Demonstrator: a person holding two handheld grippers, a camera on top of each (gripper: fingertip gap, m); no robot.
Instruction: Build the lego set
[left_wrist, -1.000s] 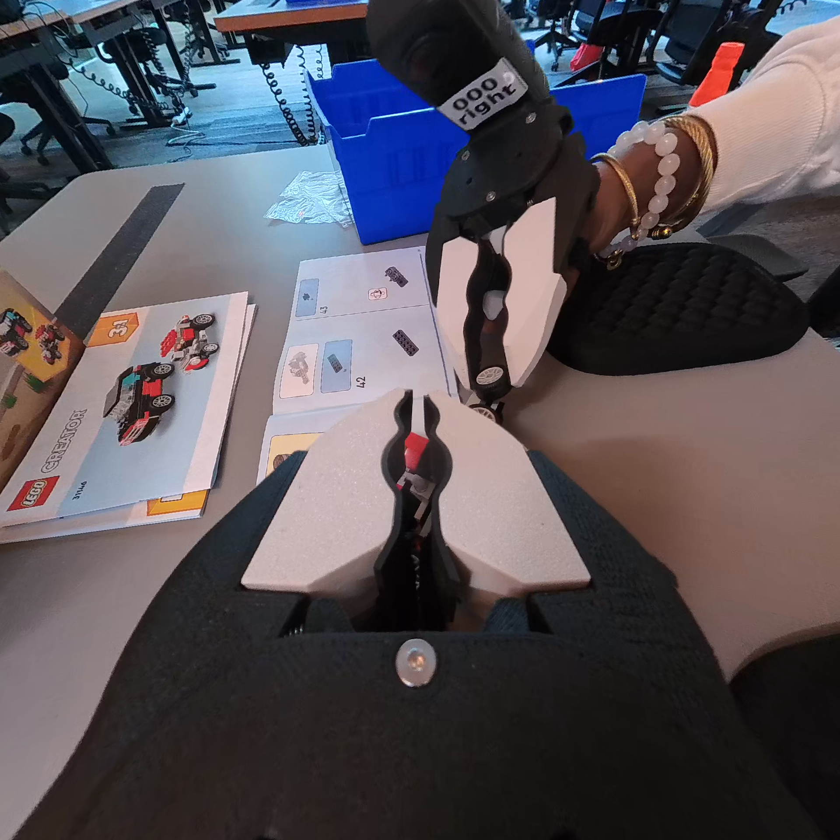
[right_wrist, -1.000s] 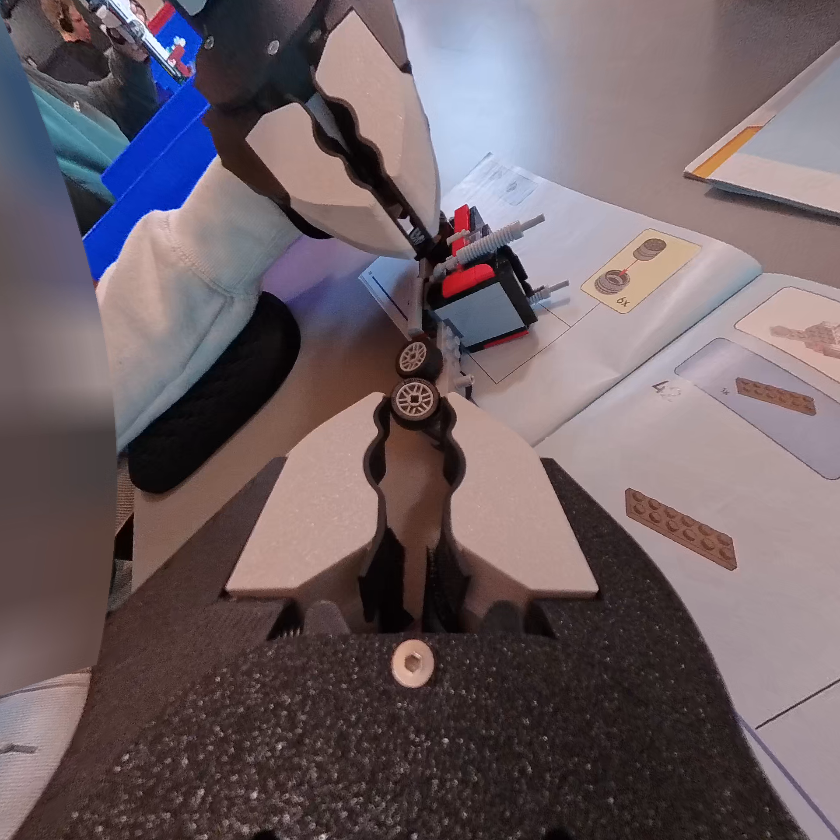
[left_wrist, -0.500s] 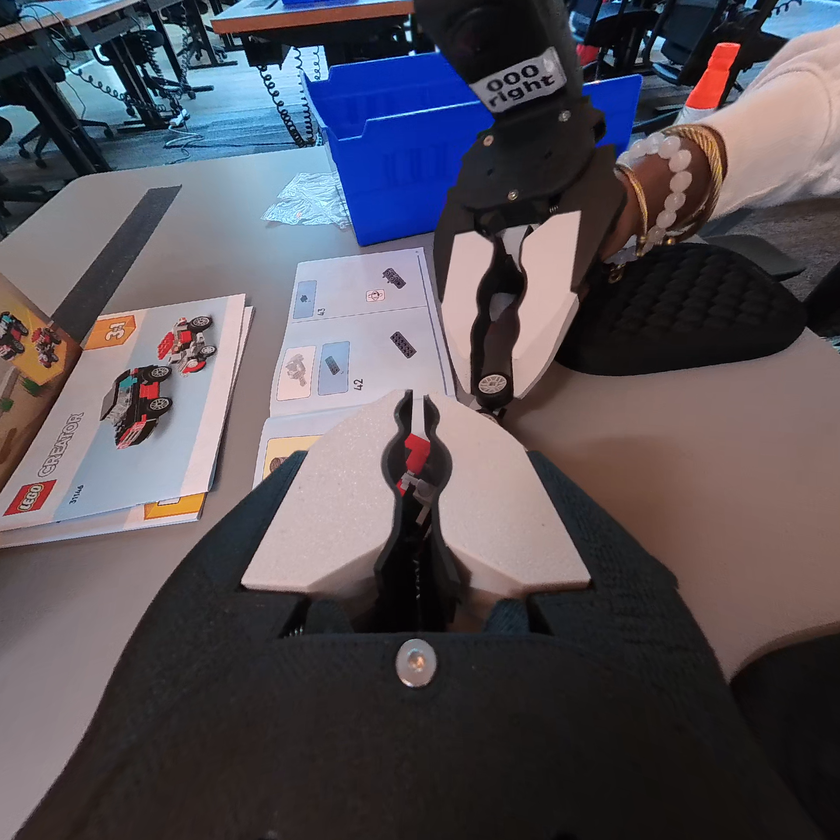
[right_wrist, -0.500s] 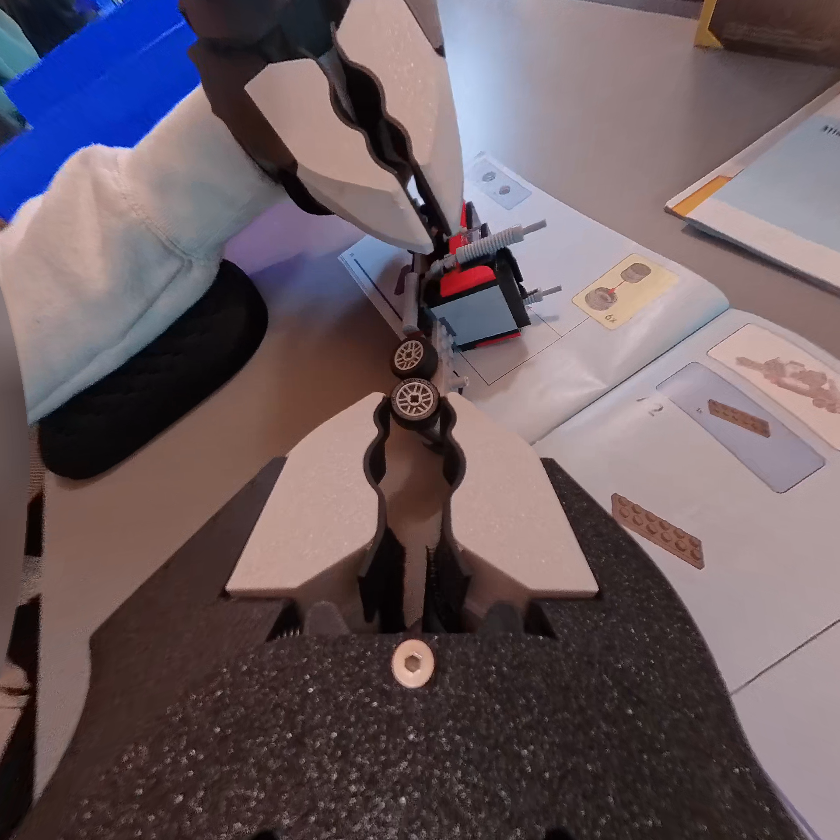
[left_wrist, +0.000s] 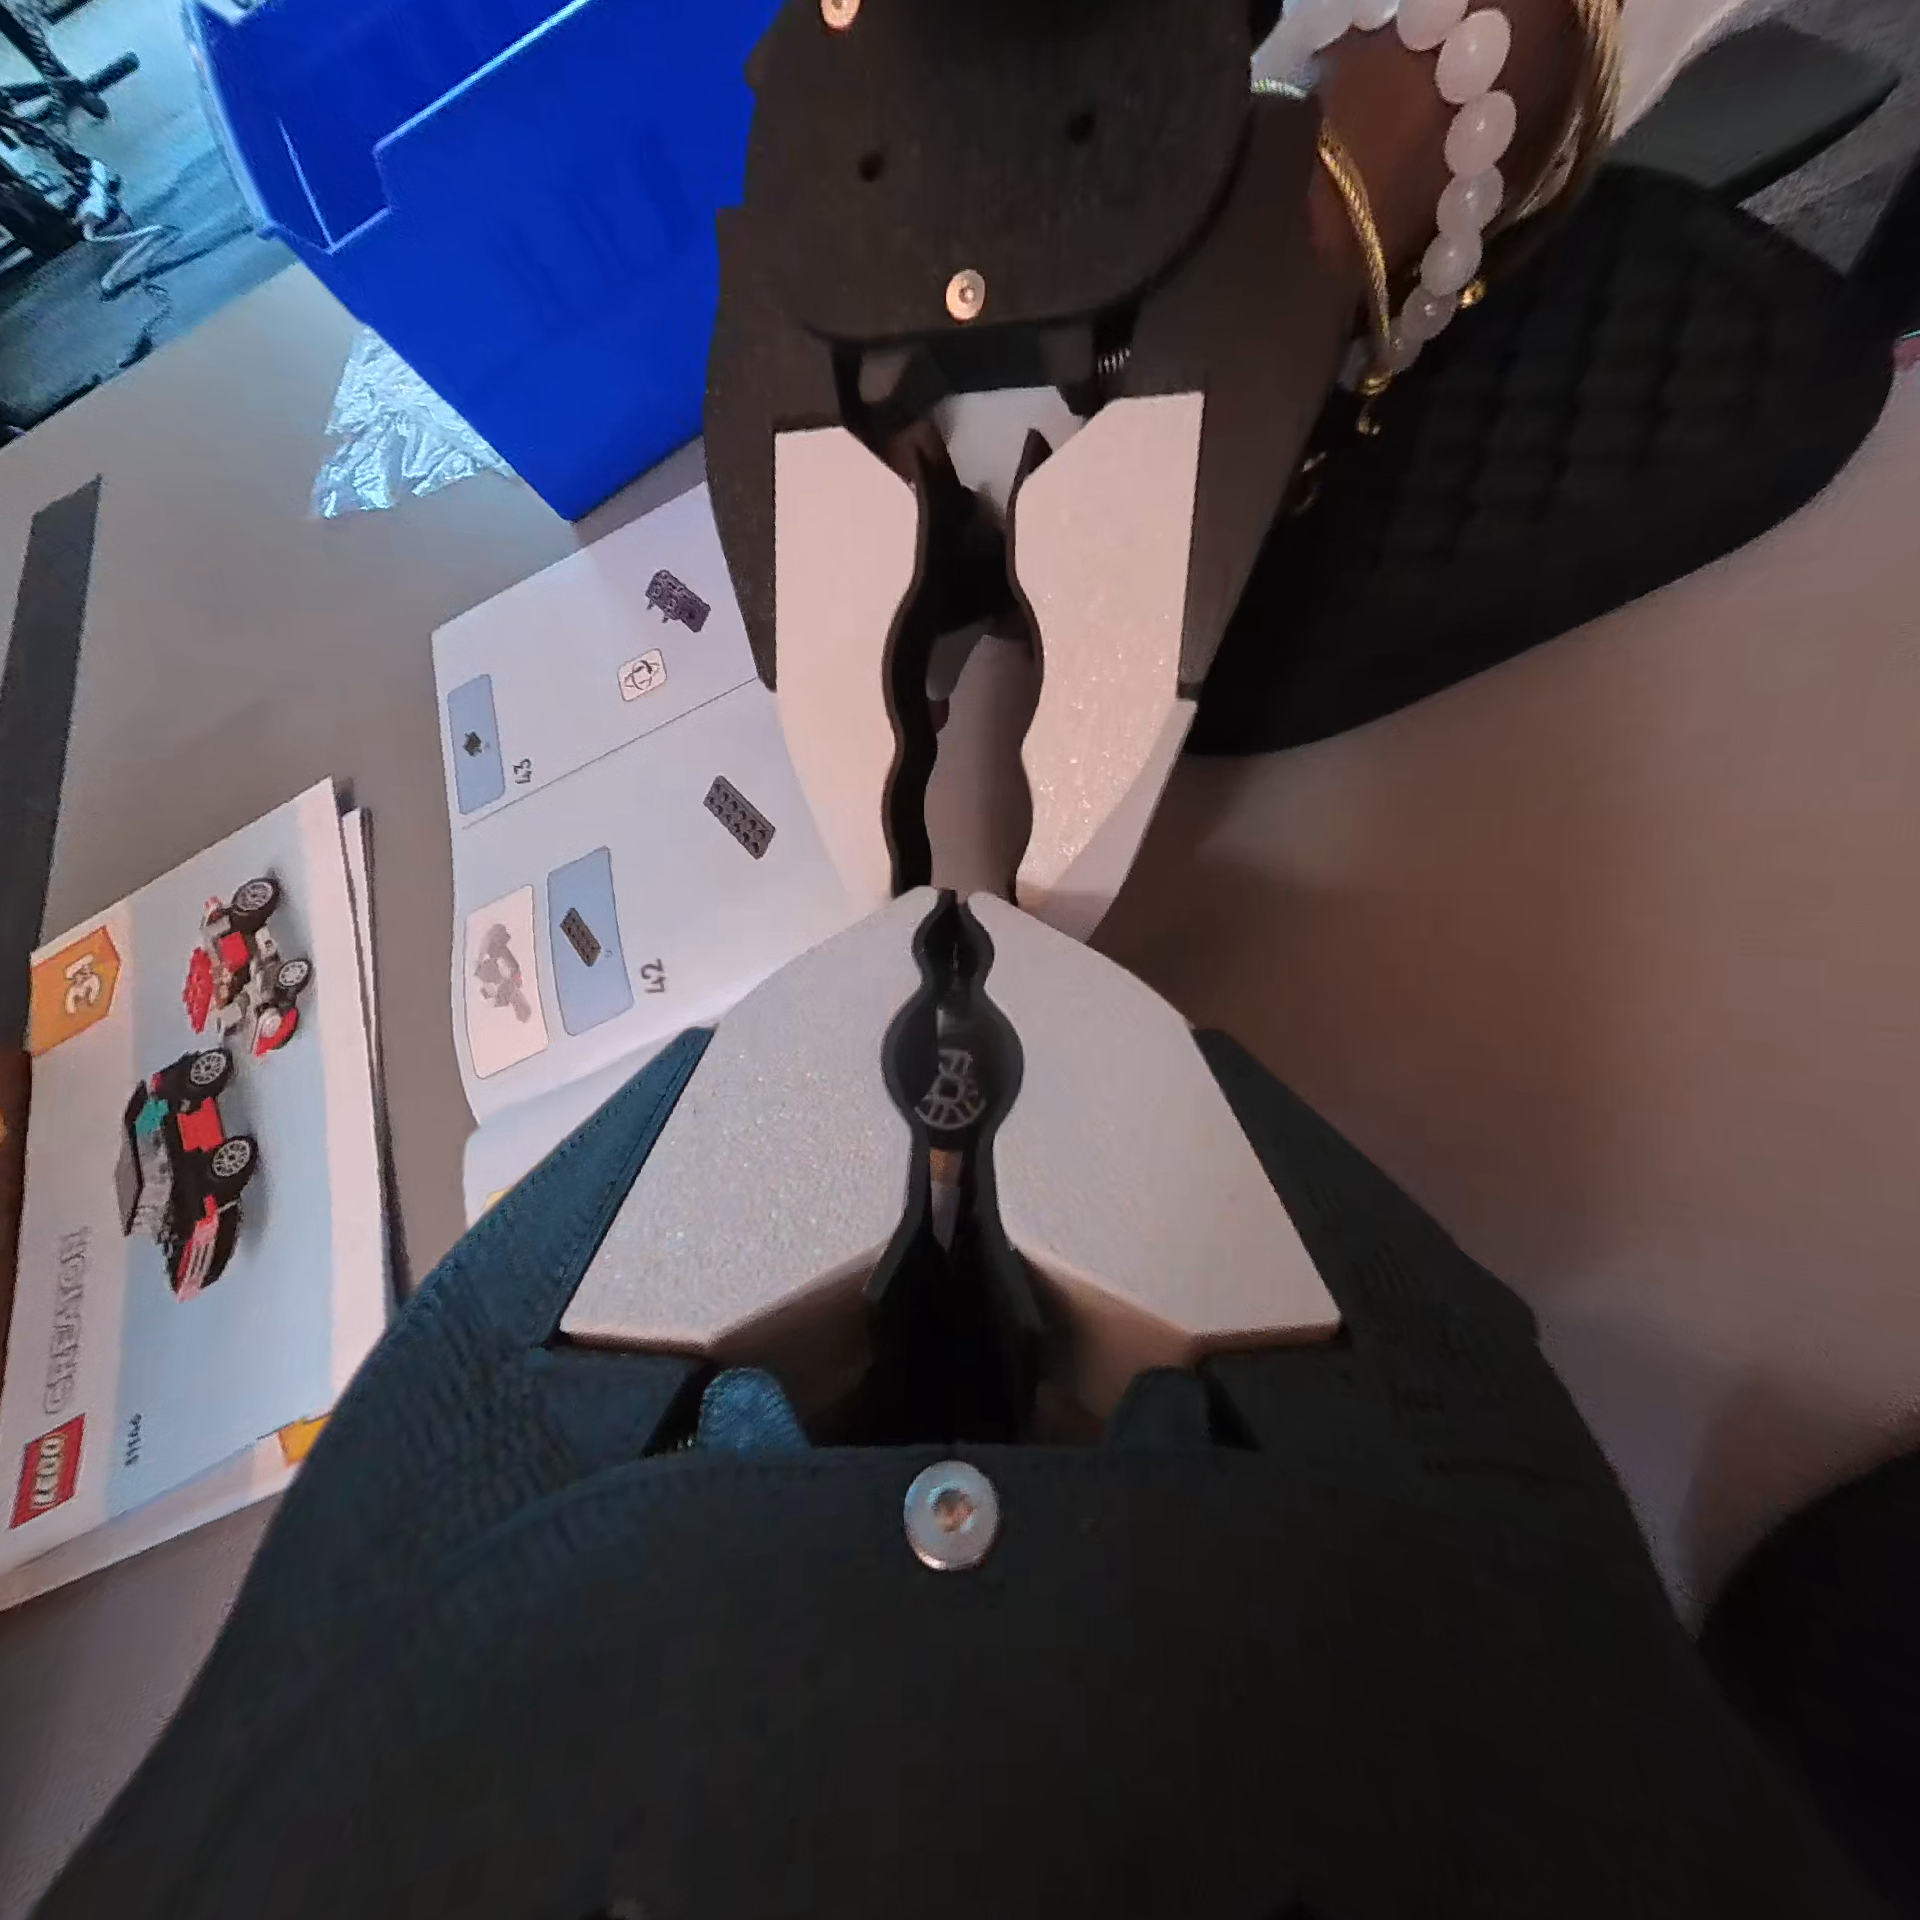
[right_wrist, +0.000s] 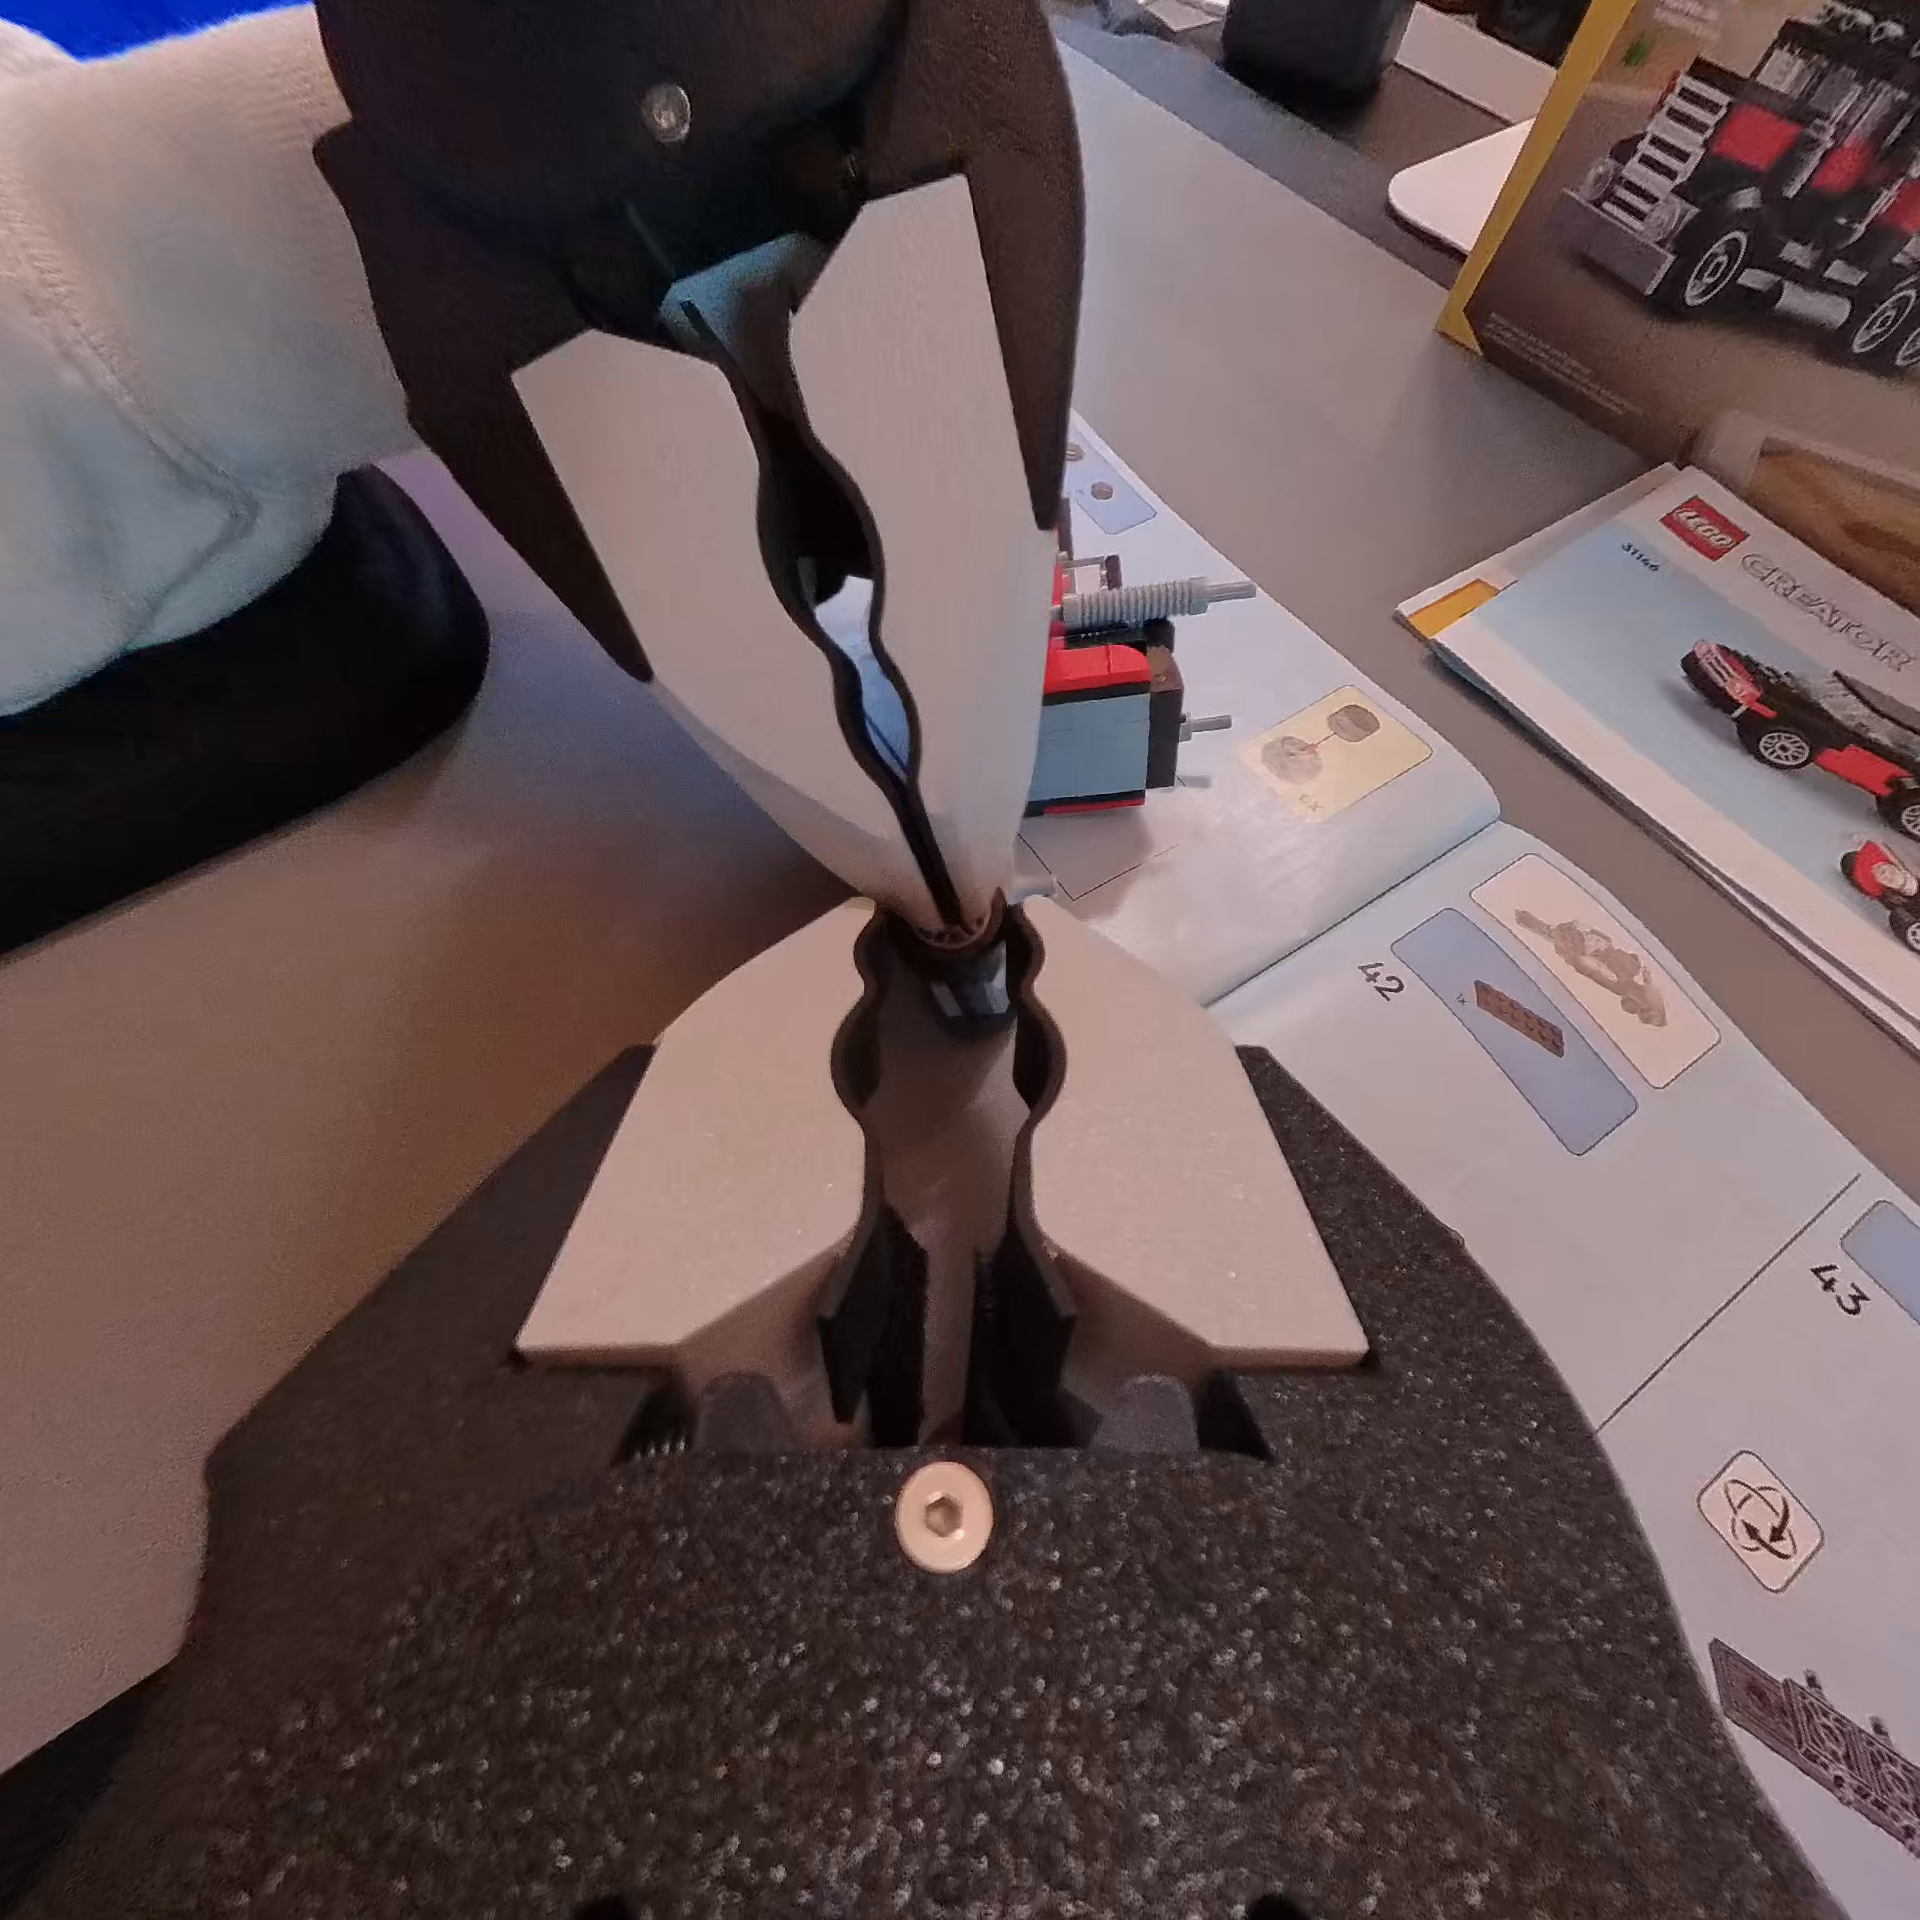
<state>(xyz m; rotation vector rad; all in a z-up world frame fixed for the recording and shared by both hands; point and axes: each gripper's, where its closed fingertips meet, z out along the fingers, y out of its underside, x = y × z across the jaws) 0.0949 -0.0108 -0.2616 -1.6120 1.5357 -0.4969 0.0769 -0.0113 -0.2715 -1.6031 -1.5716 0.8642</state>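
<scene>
My left gripper (left_wrist: 951, 914) is shut on a partly built lego truck. Its red, black and light-blue cab (right_wrist: 1101, 717) shows behind that gripper's finger, over the open booklet. Through the gap between the left fingers I see a spoked wheel (left_wrist: 948, 1096). My right gripper (right_wrist: 954, 930) is shut on a small dark wheel (right_wrist: 971, 992) at its tips. The left gripper (right_wrist: 951, 899) comes down from above and its tips touch that wheel. In the left wrist view the right gripper (left_wrist: 956, 862) points down at my left tips; its own tips are hidden.
An open instruction booklet (right_wrist: 1455, 935) lies under the model, a closed one (left_wrist: 187, 1143) to its side. The set's box (right_wrist: 1714, 177) stands nearby. A blue bin (left_wrist: 499, 208) and a crumpled plastic bag (left_wrist: 395, 436) are at the back. A black wrist pad (left_wrist: 1558, 468) lies under the person's arm. Left and right tips are no more than a few centimetres apart.
The two grippers have closed in tip to tip. The right gripper's wheel, a short way from the model before, now sits against the left gripper's tips. Both views have tilted.
</scene>
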